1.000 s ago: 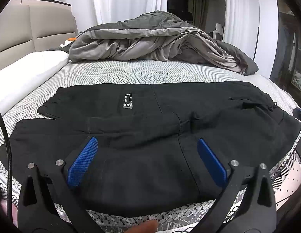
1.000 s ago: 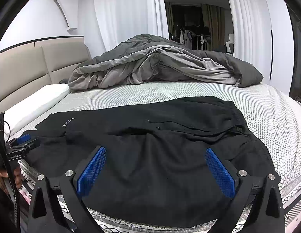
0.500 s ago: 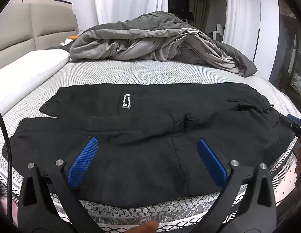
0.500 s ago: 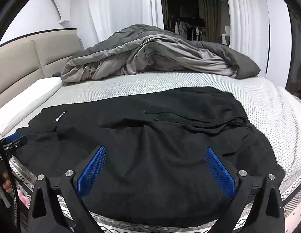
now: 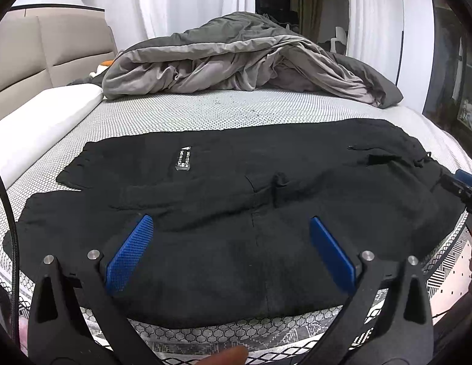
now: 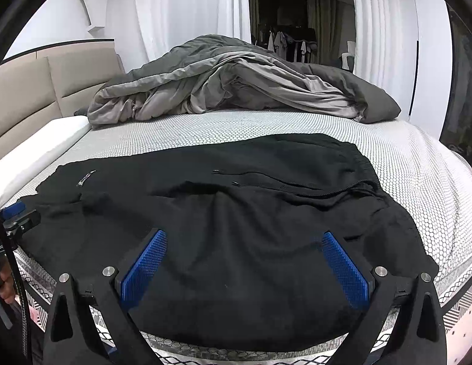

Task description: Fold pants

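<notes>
Hovering over black pants [image 5: 236,213] spread flat on bed [image 5: 205,112]: left gripper [image 5: 229,252] and right gripper [image 6: 245,261], both fingers wide, holding nothing. Risk: pinching only top layer, so fold drags crooked; duvet [image 5: 236,57] at 12 o'clock limits space.

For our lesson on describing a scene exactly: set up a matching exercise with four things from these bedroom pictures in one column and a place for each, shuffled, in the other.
Things:
1. black pants
2. grey duvet
3. white pillow
4. small label

Places:
A. bunched up at the far side of the bed
B. on the pants' far leg
C. spread flat near the front edge of the mattress
D. along the beige headboard, at the left

Pairs: 1-C, 2-A, 3-D, 4-B
</notes>
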Motion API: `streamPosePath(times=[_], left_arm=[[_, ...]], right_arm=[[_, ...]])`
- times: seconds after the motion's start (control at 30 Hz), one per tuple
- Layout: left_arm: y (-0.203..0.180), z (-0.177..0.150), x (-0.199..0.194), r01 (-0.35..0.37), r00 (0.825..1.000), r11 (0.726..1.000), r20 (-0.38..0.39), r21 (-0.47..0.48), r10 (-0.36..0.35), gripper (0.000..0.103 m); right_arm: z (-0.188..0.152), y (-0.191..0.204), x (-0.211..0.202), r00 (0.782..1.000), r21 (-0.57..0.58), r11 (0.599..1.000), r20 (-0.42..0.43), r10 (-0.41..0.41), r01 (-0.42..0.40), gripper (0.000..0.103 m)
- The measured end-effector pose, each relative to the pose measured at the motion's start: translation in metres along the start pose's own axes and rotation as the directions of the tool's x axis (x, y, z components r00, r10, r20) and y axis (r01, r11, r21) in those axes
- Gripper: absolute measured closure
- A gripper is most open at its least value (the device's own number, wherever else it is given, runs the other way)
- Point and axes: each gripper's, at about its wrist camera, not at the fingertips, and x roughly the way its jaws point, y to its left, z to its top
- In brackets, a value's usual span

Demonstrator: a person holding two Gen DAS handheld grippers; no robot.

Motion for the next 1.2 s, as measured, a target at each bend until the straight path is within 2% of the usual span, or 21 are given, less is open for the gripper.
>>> streamPosePath(times=[0.5, 0.7, 0.9, 1.2], left_arm=[[-0.002, 0.001, 0.001, 0.001, 1.000, 1.000, 0.001, 0.006, -0.001, 0.001], [0.001, 0.003, 0.003, -0.023, 1.000, 1.000, -0.019, -0.008, 0.023, 0.001], [0.006, 0.002, 0.000, -0.048, 0.998, 0.999, -0.041, -0.012, 0.048, 0.001], [0.018, -0.006, -0.002, 0.016, 0.993, 0.998, -0.119, -0.063, -0.024, 0.001]], right_arm=[[-0.004, -0.003, -0.002, 1.000, 0.005, 1.000, -0.004, 0.011, -0.011, 0.000], [-0.009, -0.004, -0.005, 1.000, -0.015, 1.000, -0.015, 0.026, -0.027, 0.000], [-0.013, -0.007, -0.006, 1.000, -0.032, 0.999, -0.019, 0.006, -0.006, 0.000], [-0.013, -0.001, -0.001, 0.999, -0.045, 0.999, -0.032, 0.013, -0.015, 0.000]])
